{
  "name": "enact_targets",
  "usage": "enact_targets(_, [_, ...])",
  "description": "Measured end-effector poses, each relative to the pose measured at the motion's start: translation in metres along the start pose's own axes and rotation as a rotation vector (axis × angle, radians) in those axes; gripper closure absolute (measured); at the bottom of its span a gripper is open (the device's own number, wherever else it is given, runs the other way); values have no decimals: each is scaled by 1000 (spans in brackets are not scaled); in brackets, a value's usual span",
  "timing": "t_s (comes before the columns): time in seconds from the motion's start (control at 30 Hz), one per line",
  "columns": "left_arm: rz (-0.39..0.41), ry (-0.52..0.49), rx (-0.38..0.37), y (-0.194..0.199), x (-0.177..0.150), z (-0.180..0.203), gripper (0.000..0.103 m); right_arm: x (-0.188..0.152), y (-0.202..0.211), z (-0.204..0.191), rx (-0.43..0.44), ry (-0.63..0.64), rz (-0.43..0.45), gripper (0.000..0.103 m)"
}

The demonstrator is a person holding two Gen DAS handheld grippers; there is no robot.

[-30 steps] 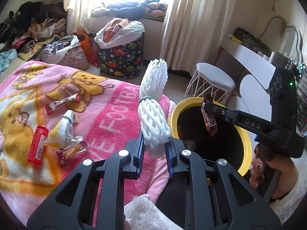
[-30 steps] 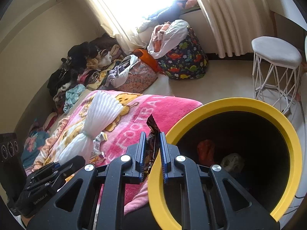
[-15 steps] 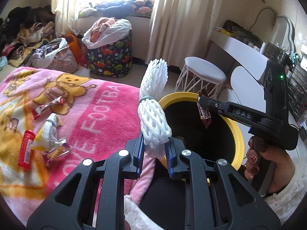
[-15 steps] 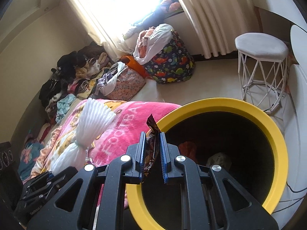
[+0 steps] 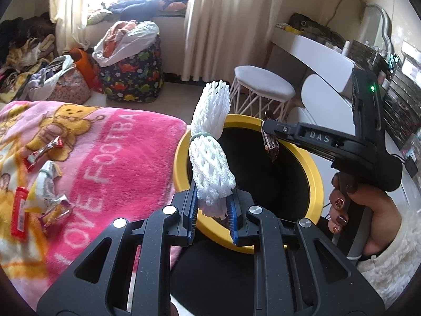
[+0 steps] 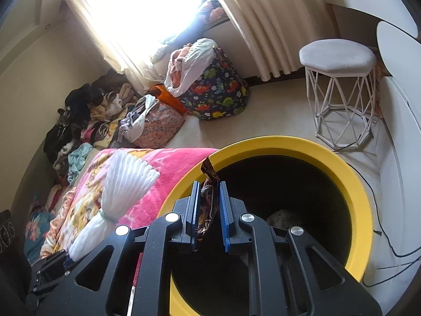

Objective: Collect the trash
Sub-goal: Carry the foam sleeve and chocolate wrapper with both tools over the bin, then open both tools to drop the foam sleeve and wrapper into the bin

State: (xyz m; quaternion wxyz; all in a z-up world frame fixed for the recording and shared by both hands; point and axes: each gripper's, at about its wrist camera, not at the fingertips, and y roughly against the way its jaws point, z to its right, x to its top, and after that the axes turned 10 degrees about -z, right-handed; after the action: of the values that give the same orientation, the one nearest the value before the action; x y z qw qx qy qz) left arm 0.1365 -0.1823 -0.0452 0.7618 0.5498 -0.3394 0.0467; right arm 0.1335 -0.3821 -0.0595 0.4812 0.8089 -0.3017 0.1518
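My left gripper (image 5: 212, 205) is shut on a white foam net sleeve (image 5: 211, 142) that stands upright just over the near left rim of the yellow-rimmed black bin (image 5: 314, 181). My right gripper (image 6: 209, 205) is shut on a dark brown snack wrapper (image 6: 208, 189) held above the bin (image 6: 360, 200) mouth; in the left wrist view that gripper (image 5: 268, 129) hangs over the bin with the wrapper (image 5: 271, 142) dangling. Several wrappers lie on the pink blanket (image 5: 118, 158): a red pack (image 5: 19, 216), a crumpled one (image 5: 54, 210), a white-yellow one (image 5: 43, 184), a red-white one (image 5: 43, 150).
A white stool (image 5: 263, 89) stands behind the bin, a white desk (image 5: 315, 50) to its right. A dinosaur-print basket (image 5: 131, 73) and heaps of clothes (image 5: 26, 52) line the window wall. Cables (image 6: 389, 250) run on the floor right of the bin. A hand (image 5: 368, 210) grips the right tool.
Both grippers have travelled from over the blanket toward the bin, carrying their items. The bin now fills more of each view, with the wrapper over its mouth and the net sleeve over its rim.
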Motion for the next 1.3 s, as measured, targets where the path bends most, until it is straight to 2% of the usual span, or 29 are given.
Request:
enact_targets(0.47, [-47,-63,-31,-25,7,25,89,0,0,28,-40,-74,6,89])
enact_targets(0.7, [-71,-78,-38,-39,13,29,88,-3,0,35,-53,-104,4,86])
enact_targets(0.8, [-72,-65,-28,-42,14,26,78,-2,-1,40,-55,-120,4,78])
enact_targets(1.03, [-35,2,-14,-33,14,9,23,-4,-3,42,-61,-143,-4,57])
enact_targets(1.13, [-15,36,-9,-27,15,0,14,-3,-3,40,-69,-133,-3,53])
enact_targets(1.3, [9,77,9,-18,16,-13,11,-3,-2,34,-82,-114,2,51])
